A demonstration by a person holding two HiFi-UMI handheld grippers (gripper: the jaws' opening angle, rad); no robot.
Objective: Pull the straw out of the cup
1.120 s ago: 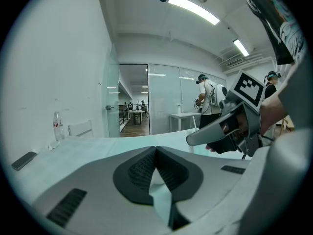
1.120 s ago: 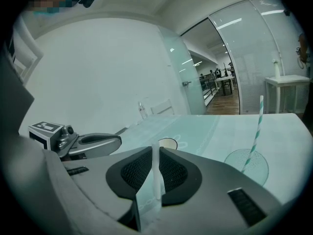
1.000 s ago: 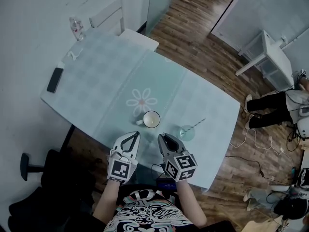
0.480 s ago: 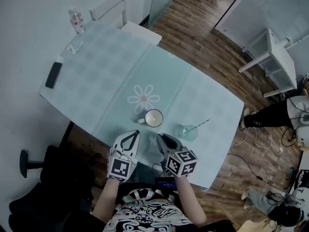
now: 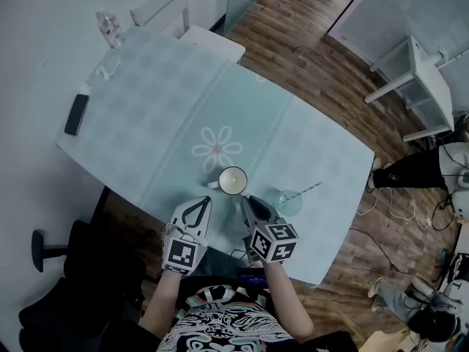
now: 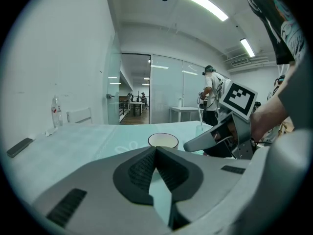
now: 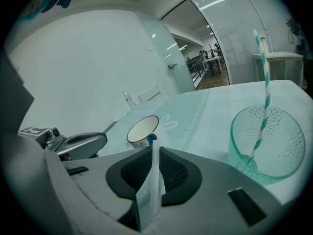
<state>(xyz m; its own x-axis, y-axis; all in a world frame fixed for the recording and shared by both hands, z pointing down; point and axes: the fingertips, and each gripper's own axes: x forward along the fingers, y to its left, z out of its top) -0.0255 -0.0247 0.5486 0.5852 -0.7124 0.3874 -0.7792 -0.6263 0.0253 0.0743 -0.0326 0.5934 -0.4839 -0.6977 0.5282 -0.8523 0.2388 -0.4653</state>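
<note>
A clear glass cup (image 5: 289, 202) (image 7: 266, 143) stands near the table's front edge. A striped straw (image 5: 308, 189) (image 7: 264, 87) leans in it toward the right. A white mug (image 5: 232, 180) (image 6: 163, 140) (image 7: 143, 129) sits just left of the cup. My right gripper (image 5: 248, 201) (image 7: 152, 148) hovers in front of the mug, left of the cup and apart from it. A narrow slit shows between its pads, and I see nothing gripped. My left gripper (image 5: 205, 204) (image 6: 155, 150) hangs beside it, tips touching, empty.
A mint cloth covers the table (image 5: 161, 101). A phone (image 5: 75, 114) and a bottle (image 5: 110, 29) lie at its far left. A white chair (image 5: 165, 17) stands behind it, a black chair (image 5: 51, 255) at lower left. A white side table (image 5: 414, 79) and a seated person (image 5: 425, 167) are at the right.
Both grippers have sunk a little toward the table's front edge, and the right one has rolled slightly. Cup, straw and mug have stayed in place.
</note>
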